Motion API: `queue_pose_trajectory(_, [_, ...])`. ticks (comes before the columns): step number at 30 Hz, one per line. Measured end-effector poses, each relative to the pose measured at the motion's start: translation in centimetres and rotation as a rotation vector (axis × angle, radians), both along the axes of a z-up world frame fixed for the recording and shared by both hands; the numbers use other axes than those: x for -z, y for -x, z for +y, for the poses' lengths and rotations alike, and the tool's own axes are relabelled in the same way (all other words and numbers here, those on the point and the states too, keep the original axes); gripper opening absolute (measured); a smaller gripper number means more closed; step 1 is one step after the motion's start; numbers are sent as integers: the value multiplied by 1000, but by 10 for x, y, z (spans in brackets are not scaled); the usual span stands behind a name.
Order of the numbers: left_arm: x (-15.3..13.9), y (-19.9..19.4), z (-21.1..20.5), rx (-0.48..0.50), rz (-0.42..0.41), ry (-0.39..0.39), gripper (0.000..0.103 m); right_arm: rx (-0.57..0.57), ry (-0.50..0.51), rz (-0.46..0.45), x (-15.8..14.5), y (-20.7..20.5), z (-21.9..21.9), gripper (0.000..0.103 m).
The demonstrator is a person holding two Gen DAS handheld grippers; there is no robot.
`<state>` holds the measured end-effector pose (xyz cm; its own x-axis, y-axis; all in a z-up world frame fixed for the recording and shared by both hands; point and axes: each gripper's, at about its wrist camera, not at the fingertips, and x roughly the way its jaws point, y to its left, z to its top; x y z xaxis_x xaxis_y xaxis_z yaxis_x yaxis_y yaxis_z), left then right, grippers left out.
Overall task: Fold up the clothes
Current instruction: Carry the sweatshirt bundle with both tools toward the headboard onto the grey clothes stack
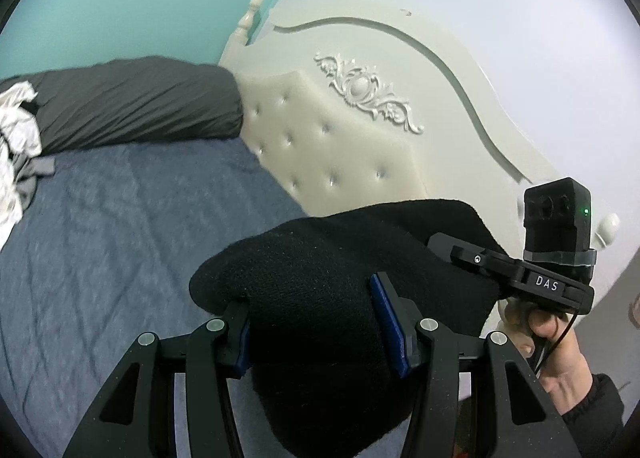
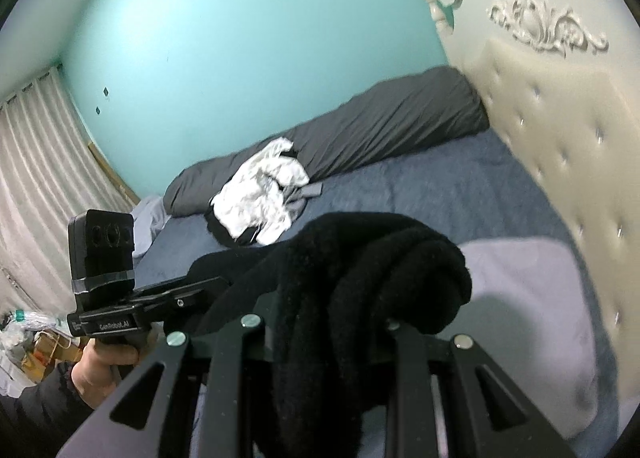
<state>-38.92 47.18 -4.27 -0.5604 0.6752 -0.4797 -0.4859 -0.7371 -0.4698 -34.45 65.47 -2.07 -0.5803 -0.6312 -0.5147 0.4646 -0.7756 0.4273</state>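
Note:
A thick black fleece garment (image 1: 320,290) hangs in the air between both grippers above the blue bed. My left gripper (image 1: 316,334) is shut on a bulky bunch of it, which fills the gap between its blue pads (image 1: 386,318). My right gripper (image 2: 324,322) is shut on another bunched part of the black garment (image 2: 360,270), which drapes over and hides its fingertips. The right gripper also shows in the left wrist view (image 1: 520,274), and the left gripper in the right wrist view (image 2: 132,310).
The blue quilted bed cover (image 1: 100,258) lies below. A pile of white and grey clothes (image 2: 264,194) sits near a dark grey rolled duvet (image 2: 360,130). A cream tufted headboard (image 1: 340,138) stands close. A lilac pillow (image 2: 528,310) lies by it.

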Motion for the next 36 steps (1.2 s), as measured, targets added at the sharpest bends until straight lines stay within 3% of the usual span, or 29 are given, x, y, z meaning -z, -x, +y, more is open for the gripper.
queue_pose_trajectory(9, [18, 54, 69, -8, 62, 11, 55, 60, -30, 20, 34, 48, 58, 23])
queue_pose_trajectory(12, [46, 58, 92, -2, 59, 37, 55, 80, -43, 22, 48, 62, 78, 23])
queue_pose_trajectory(15, [97, 57, 119, 13, -2, 64, 55, 100, -56, 24, 63, 77, 97, 23])
queue_pose_trajectory(18, [137, 48, 141, 47, -68, 95, 55, 107, -69, -48, 97, 67, 113, 23])
queue_pose_trajectory(23, [163, 27, 162, 100, -130, 117, 55, 112, -80, -171, 149, 47, 138, 23])
queue_pose_trajectory(31, [176, 12, 164, 93, -266, 75, 55, 106, -64, -329, 162, 31, 156, 23])
queue_pose_trajectory(34, [174, 11, 160, 92, -336, 25, 54, 123, 34, -389, 163, 30, 166, 23])
queue_pose_trajectory(36, [174, 12, 163, 105, -358, 33, 54, 131, 84, -414, 162, 29, 173, 23])
